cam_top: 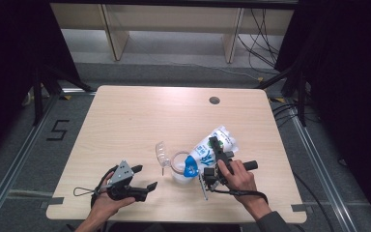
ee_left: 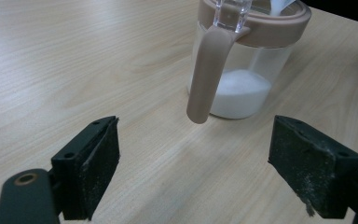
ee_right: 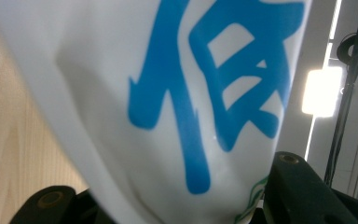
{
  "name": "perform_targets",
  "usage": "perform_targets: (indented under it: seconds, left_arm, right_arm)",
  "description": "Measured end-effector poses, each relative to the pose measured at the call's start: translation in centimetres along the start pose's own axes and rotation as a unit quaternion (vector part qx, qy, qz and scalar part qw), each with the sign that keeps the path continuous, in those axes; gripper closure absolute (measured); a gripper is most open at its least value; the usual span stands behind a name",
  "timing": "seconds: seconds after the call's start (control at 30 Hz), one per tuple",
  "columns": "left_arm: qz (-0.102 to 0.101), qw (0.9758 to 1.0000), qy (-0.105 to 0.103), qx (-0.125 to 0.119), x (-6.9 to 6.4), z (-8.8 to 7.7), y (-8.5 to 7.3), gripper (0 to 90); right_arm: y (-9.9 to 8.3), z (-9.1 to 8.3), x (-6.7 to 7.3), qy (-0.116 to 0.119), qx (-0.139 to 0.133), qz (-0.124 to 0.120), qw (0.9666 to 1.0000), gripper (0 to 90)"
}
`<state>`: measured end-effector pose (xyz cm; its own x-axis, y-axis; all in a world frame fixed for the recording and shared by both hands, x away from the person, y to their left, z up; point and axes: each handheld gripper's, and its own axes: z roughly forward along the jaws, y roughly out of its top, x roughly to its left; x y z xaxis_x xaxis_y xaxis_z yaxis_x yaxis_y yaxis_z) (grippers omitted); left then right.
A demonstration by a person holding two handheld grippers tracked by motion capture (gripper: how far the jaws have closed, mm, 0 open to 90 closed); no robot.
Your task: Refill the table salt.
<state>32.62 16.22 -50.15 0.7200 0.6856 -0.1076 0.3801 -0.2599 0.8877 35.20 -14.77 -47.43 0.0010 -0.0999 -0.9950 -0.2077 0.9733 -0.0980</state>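
One bag [cam_top: 216,145], one jar [cam_top: 179,166], two hand-held grippers: left [cam_top: 143,177], right [cam_top: 211,153].

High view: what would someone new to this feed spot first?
The white bag with blue print, clamped in the right gripper and tipped with its mouth over the clear jar near the table's front middle. The jar has a pinkish-brown rim and handle, its clear lid flipped open, and white powder inside. The left gripper waits open at the front left, jaws toward the jar.

White bag [cam_top: 216,145] with blue lettering, clear jar [ee_left: 242,74] — dusty-pink rim and handle, white powder inside — pale wood-grain table [cam_top: 125,121]
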Motion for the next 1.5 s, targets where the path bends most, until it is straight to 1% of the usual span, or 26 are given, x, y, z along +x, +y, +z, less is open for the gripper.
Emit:
perform_targets:
  seconds: [0.03,0.13,0.23,0.3,0.37,0.43,0.47,0.5,0.53,0.57,0.6,0.63,0.73,0.83,0.9,0.93,0.97,1.03,1.07,1.1,1.13,1.17,1.23,1.33,1.4,1.5]
  left_arm:
    - [0.001,1.0,0.0,0.0,0.01,-0.01,0.0,15.8]
    - [0.001,1.0,0.0,-0.001,0.01,-0.01,0.0,15.8]
    - [0.001,1.0,0.0,-0.001,0.0,0.0,0.0,15.8]
    - [0.001,1.0,0.0,0.0,0.01,0.0,0.0,15.8]
    - [0.001,1.0,0.0,0.0,0.01,-0.01,0.0,15.8]
    - [0.001,1.0,0.0,-0.001,0.0,0.0,0.0,15.8]
    - [0.001,1.0,0.0,0.0,0.0,0.0,0.0,15.8]
    - [-0.004,1.0,-0.001,0.0,-0.05,0.02,-0.02,15.8]
    - [-0.003,1.0,-0.001,0.0,-0.04,0.02,-0.02,15.8]
    - [0.004,1.0,0.001,0.002,0.04,-0.03,0.0,15.8]
    - [0.001,1.0,-0.001,0.0,0.0,0.0,-0.01,15.8]
    - [0.001,1.0,0.0,-0.001,0.0,0.0,0.0,15.8]
    - [-0.004,1.0,0.0,0.0,-0.05,0.02,-0.03,15.8]
    - [0.001,1.0,0.0,0.0,0.01,-0.01,0.0,15.8]
    - [-0.005,1.0,0.0,0.0,-0.05,0.02,-0.03,15.8]
    - [-0.005,1.0,0.0,0.0,-0.05,0.02,-0.03,15.8]
    - [-0.005,1.0,0.0,0.0,-0.05,0.01,-0.03,15.8]
    - [0.0,1.0,-0.001,-0.001,-0.01,-0.01,-0.01,15.8]
    - [0.001,1.0,-0.001,0.0,0.01,0.0,0.0,15.8]
    - [-0.005,1.0,-0.001,0.0,-0.04,0.02,-0.03,15.8]
    - [-0.004,1.0,-0.001,0.0,-0.05,0.02,-0.03,15.8]
    - [0.001,1.0,-0.001,0.0,-0.01,-0.02,0.0,15.8]
    - [0.0,1.0,-0.003,-0.002,0.01,0.0,-0.01,15.8]
    - [-0.001,1.0,0.001,0.0,0.01,-0.01,-0.01,15.8]
    - [0.001,1.0,-0.003,-0.001,0.0,-0.01,-0.01,15.8]
    - [0.001,1.0,0.0,0.0,0.01,0.0,0.0,15.8]
  right_arm:
    - [0.01,0.04,-0.15,0.001,-0.005,-0.012,0.9999,63.8]
    - [0.04,0.05,-0.19,0.001,-0.004,-0.013,0.9999,63.9]
    - [0.03,-0.01,-0.09,0.003,0.0,-0.006,1.0,64.0]
    - [0.04,0.04,-0.19,0.001,-0.004,-0.013,0.9999,64.0]
    - [0.02,-0.03,-0.05,0.002,0.001,-0.005,1.0,64.0]
    - [0.04,-0.02,-0.06,0.0,0.001,-0.006,1.0,64.2]
    - [0.05,-0.03,0.04,0.001,0.004,-0.001,1.0,64.2]
    - [0.07,-0.07,0.03,0.002,0.006,-0.008,0.9999,64.4]
    - [0.05,-0.07,0.23,-0.002,0.006,0.002,1.0,64.6]
    - [0.1,-0.07,-0.02,0.004,0.008,-0.007,0.9999,64.8]
    - [0.08,-0.05,0.1,0.002,0.007,0.003,1.0,64.8]
    - [0.04,0.04,0.15,-0.002,0.001,0.003,1.0,64.9]
    - [0.03,0.06,0.17,-0.001,0.001,0.005,1.0,65.1]
    - [0.06,0.03,0.16,-0.002,0.002,0.005,1.0,65.4]
    - [0.13,-0.18,0.03,0.009,0.016,0.002,0.9998,65.6]
    - [0.13,-0.18,0.03,0.009,0.016,0.002,0.9998,65.6]
    - [0.04,0.03,0.17,-0.001,0.0,0.007,1.0,65.7]
    - [0.04,0.02,0.13,-0.001,0.001,0.005,1.0,65.9]
    - [0.12,-0.15,0.03,0.009,0.013,0.001,0.9999,66.1]
    - [0.07,-0.06,0.12,0.005,0.006,0.005,1.0,66.2]
    - [0.02,0.04,0.13,0.0,-0.001,0.004,1.0,66.3]
    - [0.04,-0.03,0.1,0.006,0.005,0.003,1.0,66.4]
    - [0.04,-0.03,0.14,0.006,0.005,0.007,0.9999,66.4]
    - [0.02,-0.03,0.12,0.006,0.004,0.006,1.0,66.5]
    - [0.04,-0.04,0.08,0.006,0.004,0.004,1.0,66.6]
    - [0.04,-0.04,0.06,0.006,0.004,0.003,1.0,66.8]
